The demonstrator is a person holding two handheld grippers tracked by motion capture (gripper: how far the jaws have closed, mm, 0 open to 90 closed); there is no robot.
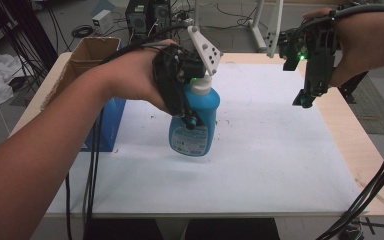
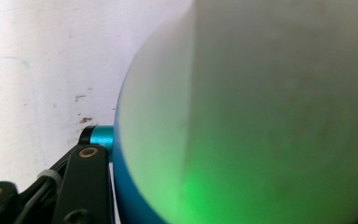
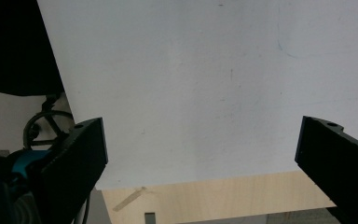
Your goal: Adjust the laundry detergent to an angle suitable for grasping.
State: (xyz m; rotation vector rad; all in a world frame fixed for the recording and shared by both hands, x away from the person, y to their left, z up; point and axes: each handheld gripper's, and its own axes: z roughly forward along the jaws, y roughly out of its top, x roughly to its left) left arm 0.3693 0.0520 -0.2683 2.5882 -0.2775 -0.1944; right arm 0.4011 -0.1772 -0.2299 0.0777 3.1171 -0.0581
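Left tool point(image 1: 192, 112) clamps one blue bottle point(image 1: 197, 125); one cardboard box point(image 1: 87, 57)

The blue plastic bottle point(image 1: 196, 120) has a white cap and label, over a white paper sheet point(image 1: 260, 165) on the light wooden table point(image 1: 350, 145).

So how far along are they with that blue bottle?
Done: the left tongs are clamped on the blue bottle, gripping its body below the white cap, and it looks lifted off the white mat. In hand: the bottle hangs tilted near the cardboard box. Left: setting it down somewhere, possibly in that box. The right tongs hover open and empty.
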